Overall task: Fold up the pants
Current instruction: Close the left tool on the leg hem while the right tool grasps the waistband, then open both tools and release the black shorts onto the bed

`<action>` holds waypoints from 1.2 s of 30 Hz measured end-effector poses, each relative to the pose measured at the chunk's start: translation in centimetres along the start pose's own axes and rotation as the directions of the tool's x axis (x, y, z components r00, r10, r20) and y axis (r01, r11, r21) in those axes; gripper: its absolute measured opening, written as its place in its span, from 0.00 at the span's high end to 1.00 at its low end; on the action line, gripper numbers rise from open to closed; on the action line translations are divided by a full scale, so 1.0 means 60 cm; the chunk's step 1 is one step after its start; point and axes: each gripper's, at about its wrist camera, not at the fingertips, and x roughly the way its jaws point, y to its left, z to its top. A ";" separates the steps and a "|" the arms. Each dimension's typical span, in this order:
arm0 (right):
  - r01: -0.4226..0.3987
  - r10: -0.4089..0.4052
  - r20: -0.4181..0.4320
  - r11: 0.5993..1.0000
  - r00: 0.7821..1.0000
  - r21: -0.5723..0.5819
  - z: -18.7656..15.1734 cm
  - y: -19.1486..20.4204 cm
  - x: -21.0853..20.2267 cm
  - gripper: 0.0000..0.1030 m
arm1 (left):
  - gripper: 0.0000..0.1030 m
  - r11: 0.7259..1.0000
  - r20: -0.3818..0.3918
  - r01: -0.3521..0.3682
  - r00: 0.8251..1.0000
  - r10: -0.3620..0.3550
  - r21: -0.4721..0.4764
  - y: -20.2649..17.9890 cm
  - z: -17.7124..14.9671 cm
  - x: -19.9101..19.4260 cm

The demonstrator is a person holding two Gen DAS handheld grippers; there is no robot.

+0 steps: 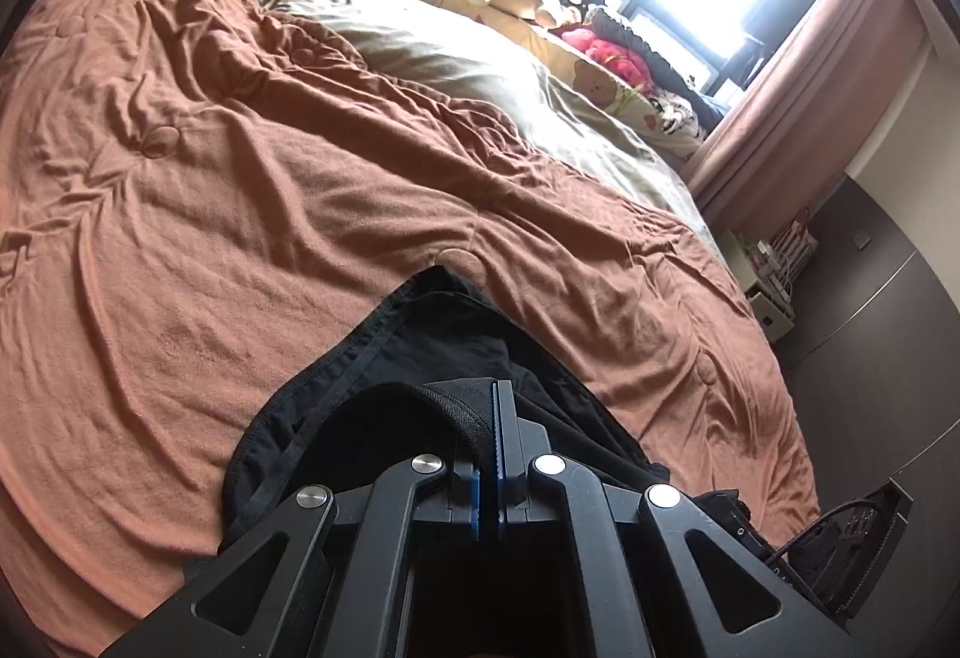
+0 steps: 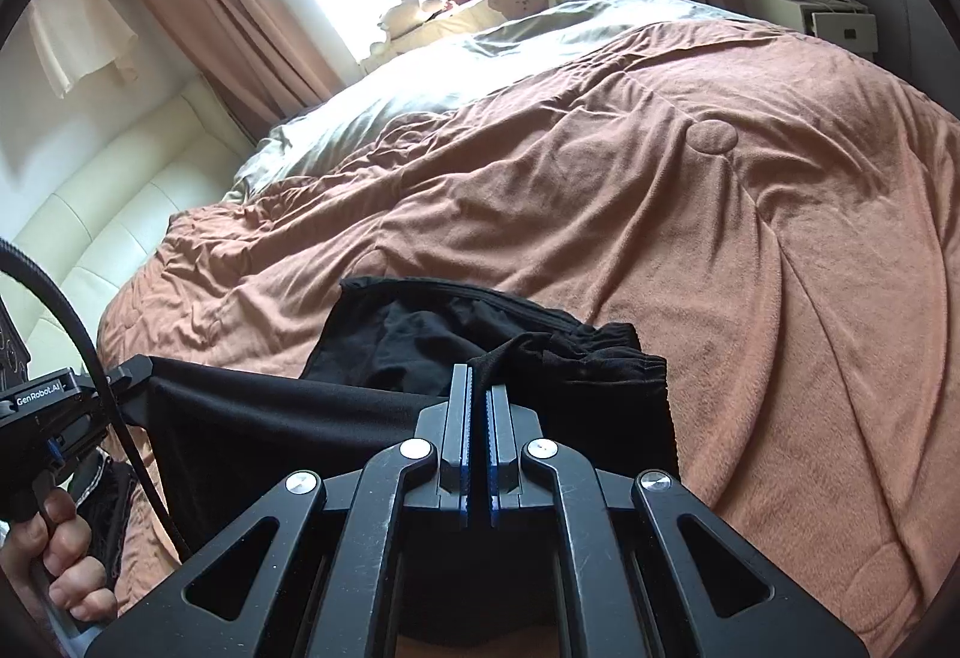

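Note:
Black pants (image 1: 456, 352) lie bunched on the brown blanket (image 1: 240, 214) at the bed's near edge. My left gripper (image 1: 489, 394) is shut on a fold of the pants' black cloth. My right gripper (image 2: 480, 379) is shut on the pants (image 2: 420, 334) next to the gathered elastic waistband (image 2: 606, 358). In the right wrist view the left gripper (image 2: 135, 367) shows at the left, its tip pinching a stretched edge of the cloth, which spans taut between the two grippers.
The brown blanket (image 2: 720, 238) covers most of the bed, with a pale sheet (image 1: 456, 45) toward the window. Stuffed toys (image 1: 600, 45) line the window sill. A cream headboard (image 2: 120, 214) is at the left, a white bedside cabinet (image 2: 834, 24) at the right.

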 end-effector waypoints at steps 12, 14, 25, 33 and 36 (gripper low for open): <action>0.027 -0.028 -0.064 0.999 0.998 -0.022 0.042 -0.010 0.088 0.63 | 0.68 0.993 -0.134 -0.108 0.984 0.115 0.055 0.048 0.046 0.131; 0.046 -0.047 -0.021 0.998 0.999 -0.044 0.040 -0.015 0.070 0.35 | 0.46 0.985 -0.115 -0.153 0.980 0.162 0.079 0.055 0.048 0.125; 0.066 -0.072 -0.086 0.995 0.994 -0.076 0.044 -0.068 0.047 0.28 | 0.37 0.947 -0.172 -0.173 0.959 0.225 0.272 0.056 0.053 0.163; 0.044 -0.084 -0.214 0.981 0.973 -0.188 0.059 -0.061 0.084 0.28 | 0.37 0.897 -0.268 -0.145 0.924 0.274 0.419 0.045 0.030 0.246; 0.063 -0.111 -0.227 0.976 0.968 -0.209 0.063 -0.057 0.104 0.31 | 0.38 0.884 -0.295 -0.143 0.908 0.296 0.445 0.049 0.024 0.276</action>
